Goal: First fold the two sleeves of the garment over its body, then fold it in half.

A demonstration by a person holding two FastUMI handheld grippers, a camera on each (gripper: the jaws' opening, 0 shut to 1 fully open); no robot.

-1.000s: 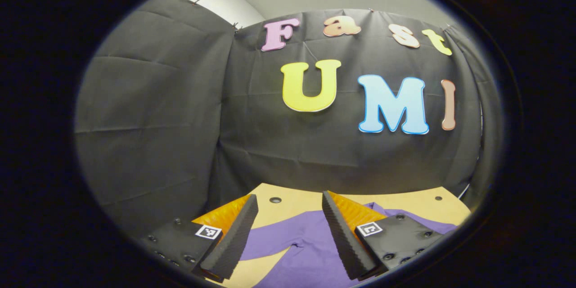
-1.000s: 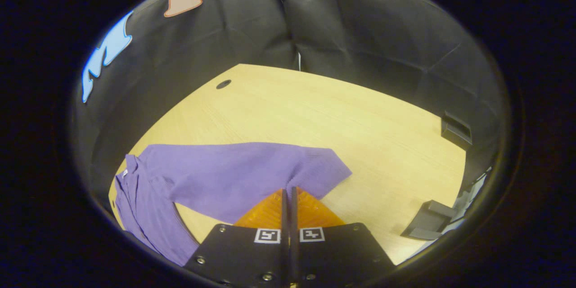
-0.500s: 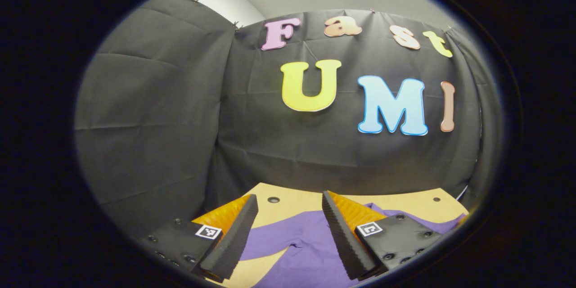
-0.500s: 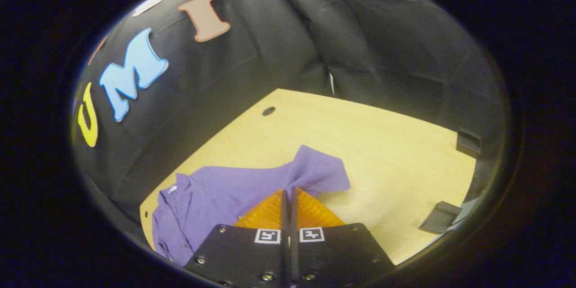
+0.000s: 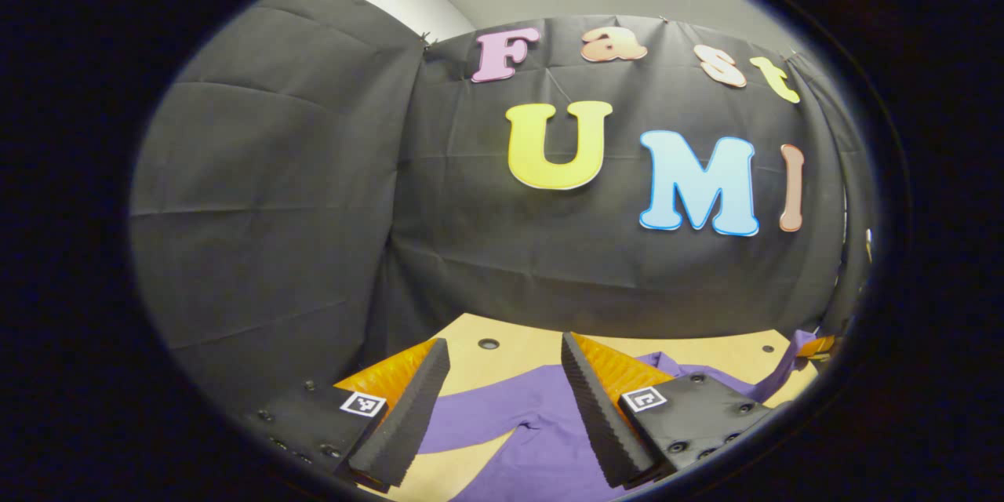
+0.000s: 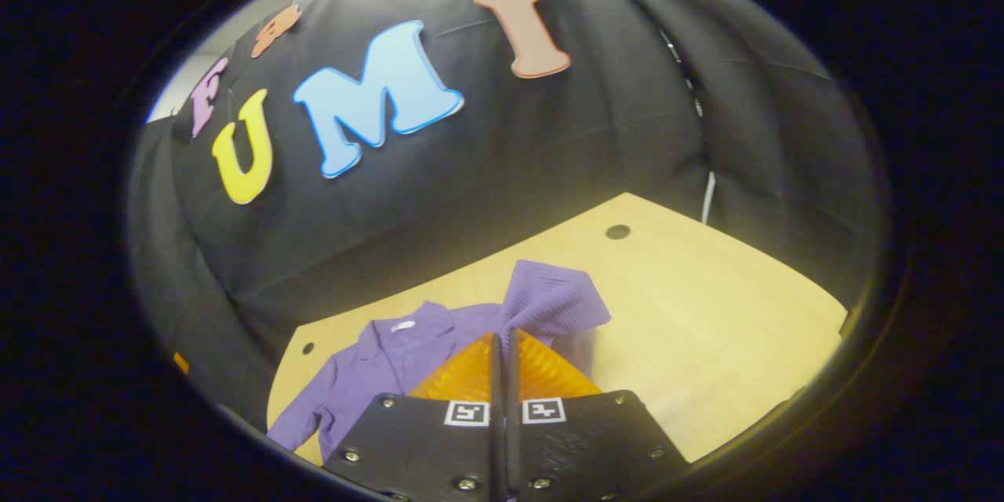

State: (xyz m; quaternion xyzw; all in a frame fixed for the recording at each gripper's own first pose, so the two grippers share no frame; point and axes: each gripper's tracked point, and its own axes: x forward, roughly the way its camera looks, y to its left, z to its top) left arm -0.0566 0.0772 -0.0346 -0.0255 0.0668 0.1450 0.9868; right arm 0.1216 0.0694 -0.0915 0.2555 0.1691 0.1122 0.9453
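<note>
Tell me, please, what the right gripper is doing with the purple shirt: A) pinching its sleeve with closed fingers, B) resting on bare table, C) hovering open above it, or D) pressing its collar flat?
A: the right gripper is shut on the raised sleeve of the shirt.

Both my views are sharp but w/ heavy fisheye bending at edges, table (image 6: 706, 329) brightly lit from overhead, booth cloth dim, no glare.
</note>
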